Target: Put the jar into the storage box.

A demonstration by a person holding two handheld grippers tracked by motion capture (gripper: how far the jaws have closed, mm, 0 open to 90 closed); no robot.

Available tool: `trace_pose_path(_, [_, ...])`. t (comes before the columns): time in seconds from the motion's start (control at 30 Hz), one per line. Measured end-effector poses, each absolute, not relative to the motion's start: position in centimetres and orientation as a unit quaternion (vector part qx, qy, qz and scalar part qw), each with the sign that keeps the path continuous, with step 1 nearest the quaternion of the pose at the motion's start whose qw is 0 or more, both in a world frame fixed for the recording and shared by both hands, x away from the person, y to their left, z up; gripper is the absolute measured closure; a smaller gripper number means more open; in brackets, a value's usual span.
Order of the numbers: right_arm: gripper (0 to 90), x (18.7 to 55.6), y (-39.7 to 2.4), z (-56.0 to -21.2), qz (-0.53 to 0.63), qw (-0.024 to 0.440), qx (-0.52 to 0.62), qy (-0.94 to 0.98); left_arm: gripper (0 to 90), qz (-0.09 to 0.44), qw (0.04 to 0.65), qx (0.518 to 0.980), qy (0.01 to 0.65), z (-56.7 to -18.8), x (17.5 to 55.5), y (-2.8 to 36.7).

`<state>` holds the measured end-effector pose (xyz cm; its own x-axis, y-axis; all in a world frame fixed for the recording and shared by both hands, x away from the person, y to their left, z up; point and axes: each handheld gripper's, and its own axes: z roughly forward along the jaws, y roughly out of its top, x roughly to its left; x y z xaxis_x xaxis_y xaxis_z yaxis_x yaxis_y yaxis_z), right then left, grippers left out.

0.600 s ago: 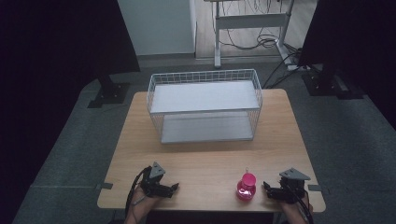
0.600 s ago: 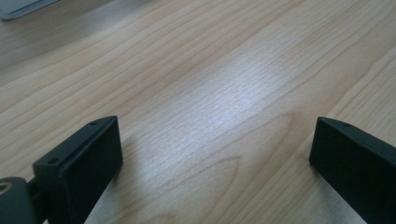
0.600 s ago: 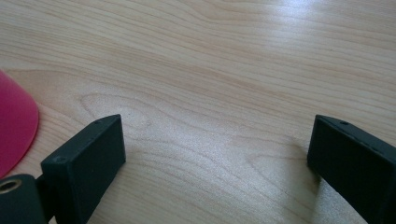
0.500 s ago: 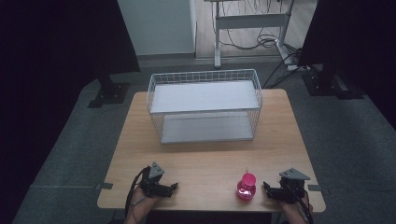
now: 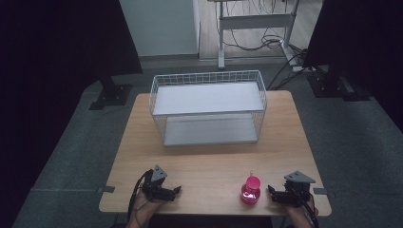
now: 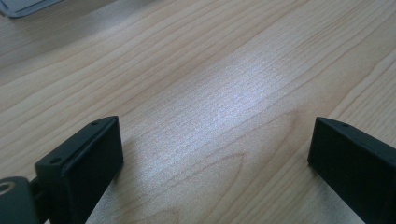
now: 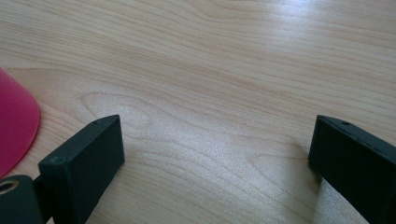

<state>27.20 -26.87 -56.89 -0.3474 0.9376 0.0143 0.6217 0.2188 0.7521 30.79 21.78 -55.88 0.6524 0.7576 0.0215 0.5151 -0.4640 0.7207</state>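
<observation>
A pink bottle (image 5: 250, 189) stands upright near the front edge of the wooden table (image 5: 214, 156), right of centre. My right gripper (image 5: 272, 192) rests on the table just right of the bottle, open, with bare wood between its jaws; the bottle's pink edge (image 7: 16, 126) shows at the left of the right gripper view. My left gripper (image 5: 177, 190) lies at the front left of the table, open, with nothing between its jaws (image 6: 215, 154). A white wire basket with two shelves (image 5: 208, 107) stands at the back of the table.
Bare wood stretches between the basket and both grippers. Behind the table are a desk frame with cables (image 5: 256, 23) and dark stand bases (image 5: 111, 92) on the grey floor. A corner of the basket's lower shelf (image 6: 23, 5) shows in the left gripper view.
</observation>
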Motion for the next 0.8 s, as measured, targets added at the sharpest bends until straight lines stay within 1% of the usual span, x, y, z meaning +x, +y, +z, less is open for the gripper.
trace_pose_path(0.5, [3.6,27.0,-27.1,-56.7,0.341,0.224,0.524,0.748,3.1,0.173,0.352,0.837,0.381,-55.9,30.8,21.8])
trace_pose_path(0.8, [3.6,26.5,-27.1,-55.7,0.339,0.230,0.518,0.751,3.0,0.173,0.352,0.836,0.383,-55.9,30.8,21.8])
